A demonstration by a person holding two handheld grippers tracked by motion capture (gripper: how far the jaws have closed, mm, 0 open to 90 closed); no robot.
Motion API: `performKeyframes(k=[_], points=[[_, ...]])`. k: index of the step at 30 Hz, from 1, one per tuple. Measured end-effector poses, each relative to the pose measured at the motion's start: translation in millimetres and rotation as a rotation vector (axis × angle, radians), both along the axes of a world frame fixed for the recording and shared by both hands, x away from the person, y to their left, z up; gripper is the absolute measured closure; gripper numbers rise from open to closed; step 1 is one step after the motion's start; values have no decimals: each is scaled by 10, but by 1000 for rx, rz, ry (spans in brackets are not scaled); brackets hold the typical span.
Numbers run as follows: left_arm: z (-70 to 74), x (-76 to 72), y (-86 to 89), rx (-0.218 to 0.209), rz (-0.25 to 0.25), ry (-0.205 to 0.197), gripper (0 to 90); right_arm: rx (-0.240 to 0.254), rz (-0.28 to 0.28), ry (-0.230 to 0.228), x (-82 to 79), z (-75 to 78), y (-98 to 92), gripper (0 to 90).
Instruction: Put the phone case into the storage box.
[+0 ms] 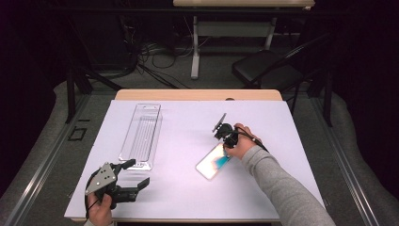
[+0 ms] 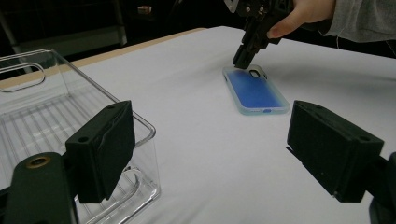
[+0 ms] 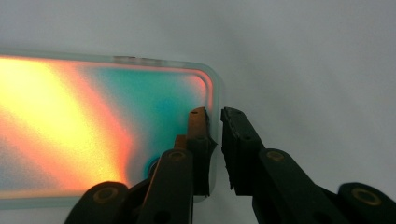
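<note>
A phone case [image 1: 212, 161] with an iridescent blue-orange sheen lies flat on the white table top [image 1: 179, 122], right of the middle. My right gripper [image 1: 225, 151] points down at its far end. In the right gripper view the case [image 3: 93, 121] has one short wall between the jaws, one jaw inside it and one outside, and the right gripper [image 3: 214, 112] is shut on that wall. My left gripper [image 1: 139, 173] rests open near the front left edge with nothing between its fingers. From the left gripper view [image 2: 210, 149], the case [image 2: 256, 91] and the right gripper [image 2: 243, 59] lie ahead.
A long clear plastic tray [image 1: 141, 134] stands on the left half of the table, its near corner [image 2: 140, 126] just beside my left gripper's jaw. A black chair [image 1: 266, 68] and a table leg [image 1: 195, 47] are beyond the far edge.
</note>
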State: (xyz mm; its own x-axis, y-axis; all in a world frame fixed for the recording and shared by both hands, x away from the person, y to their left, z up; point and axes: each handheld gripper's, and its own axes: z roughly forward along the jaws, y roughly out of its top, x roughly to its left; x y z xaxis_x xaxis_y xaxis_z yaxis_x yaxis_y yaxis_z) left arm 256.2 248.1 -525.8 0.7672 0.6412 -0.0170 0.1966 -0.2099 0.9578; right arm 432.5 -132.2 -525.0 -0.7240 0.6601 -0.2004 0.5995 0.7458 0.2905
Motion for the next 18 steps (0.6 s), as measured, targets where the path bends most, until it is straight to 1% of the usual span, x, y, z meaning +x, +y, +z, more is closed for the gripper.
performKeyframes(k=[2, 3, 4, 7, 9, 11, 12, 13, 16, 18], points=[[-1, 1, 1, -1, 1, 1, 154, -15, -7, 12, 0, 5, 5, 824], [-1, 1, 1, 0, 0, 1, 155, -9, -6, 2, 1, -7, 3, 827], [-1, 1, 1, 0, 0, 0, 155, -13, -8, 8, 2, -6, 2, 830], [-1, 1, 1, 0, 0, 1, 155, -8, -7, 1, 6, -24, -2, 836], [-2, 1, 1, 0, 1, 0, 155, -22, -12, 17, 5, -9, 2, 844], [-2, 1, 0, 1, 1, 1, 155, -33, -10, 21, 7, -4, 4, 852], [-2, 1, 0, 1, 1, 1, 155, -15, -9, 6, 6, -22, 3, 858], [-2, 1, 0, 1, 0, 2, 155, -12, -18, 9, 0, -24, 8, 861], [-2, 2, 1, 1, 0, 1, 155, -16, -5, 4, 9, -24, 5, 870], [-3, 2, 1, 3, 3, 3, 155, -14, -11, 6, 7, -26, 7, 875]])
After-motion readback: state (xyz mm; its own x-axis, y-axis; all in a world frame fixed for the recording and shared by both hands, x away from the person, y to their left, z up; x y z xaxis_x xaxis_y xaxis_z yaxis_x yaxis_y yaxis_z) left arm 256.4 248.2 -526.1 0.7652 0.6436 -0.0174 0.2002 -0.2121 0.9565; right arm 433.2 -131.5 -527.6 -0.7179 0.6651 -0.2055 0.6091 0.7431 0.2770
